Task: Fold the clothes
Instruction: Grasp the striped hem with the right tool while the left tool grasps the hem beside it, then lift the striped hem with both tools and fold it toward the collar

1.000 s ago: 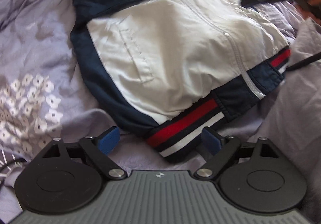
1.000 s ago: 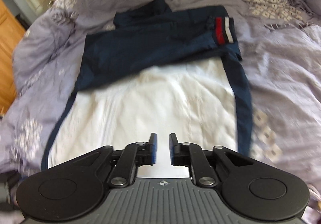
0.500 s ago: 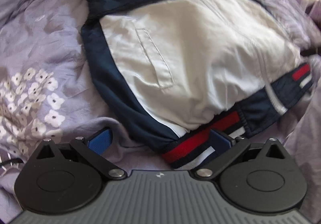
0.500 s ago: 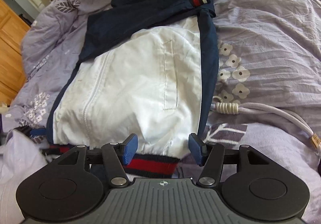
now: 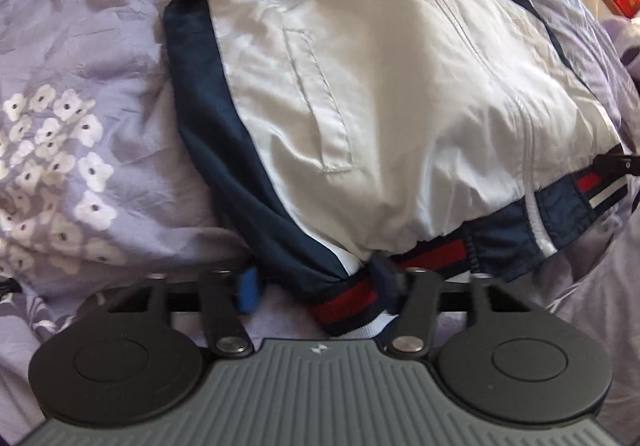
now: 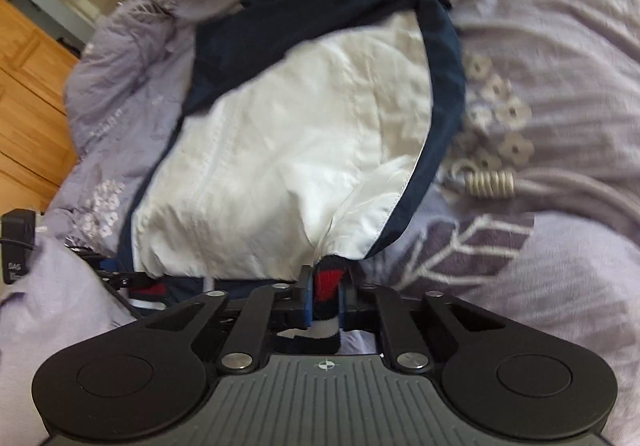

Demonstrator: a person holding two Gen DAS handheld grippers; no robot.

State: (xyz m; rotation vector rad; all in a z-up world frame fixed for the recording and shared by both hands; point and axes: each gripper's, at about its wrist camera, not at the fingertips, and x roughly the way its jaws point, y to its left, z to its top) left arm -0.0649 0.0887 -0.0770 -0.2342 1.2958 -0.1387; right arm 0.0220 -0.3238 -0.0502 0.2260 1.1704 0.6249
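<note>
1. Jacket [image 5: 400, 118], white front with navy sides, lies flat on the bed [image 5: 80, 46], sleeves folded over the top; its striped hem [image 5: 348, 298] faces both grippers.
2. Left gripper [image 5: 316, 288]: jaws have just been closing around the hem's left corner. Right pad is on the rib; the blue left pad [image 5: 248, 292] looks apart from the cloth, so not clamped yet.
3. Right gripper [image 6: 324, 298]: jaws have just closed, pinched together on the hem's other corner, red rib [image 6: 326, 284] between the pads.
4. Risk: lifting now means the left corner slips out, because only one pad bears on it, and the fold goes crooked.
5. Risk: the right grip may catch only the top layer; the slick shell would slide and the back layer stay on the bed.
6. Risk: white cable [image 6: 520, 190] lies near the jacket's right edge and could snag.
7. Right view is blurred, so grip depth is unclear.
</note>
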